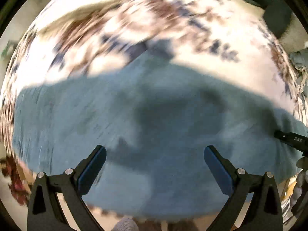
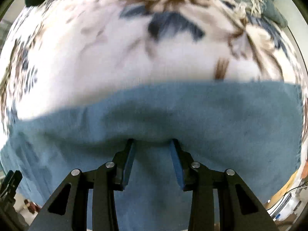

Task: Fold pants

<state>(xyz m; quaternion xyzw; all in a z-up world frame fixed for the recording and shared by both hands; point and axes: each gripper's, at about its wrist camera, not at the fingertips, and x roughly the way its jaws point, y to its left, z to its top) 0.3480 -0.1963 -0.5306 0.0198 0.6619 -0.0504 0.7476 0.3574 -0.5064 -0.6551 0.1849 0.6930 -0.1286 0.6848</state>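
The blue pants (image 1: 107, 115) lie spread flat on a white bedspread (image 1: 119, 30) with brown and dark blue leaf print. My left gripper (image 1: 155, 152) is wide open and empty, just above the pants. My right gripper (image 2: 152, 144) is partly open, its fingers (image 2: 130, 154) straddling a raised fold of the pants (image 2: 173, 111) near their edge. Cloth sits between the jaws, but they have a clear gap. The right gripper's black tip also shows at the right edge of the left wrist view (image 1: 290, 140). Both views are blurred by motion.
A dark green object (image 1: 277, 19) lies at the far right of the bedspread. A grey fringed cloth (image 2: 256, 2) lies at the top right of the right wrist view. The bedspread (image 2: 115, 57) stretches beyond the pants. Floor and clutter (image 2: 284, 202) show at the lower right.
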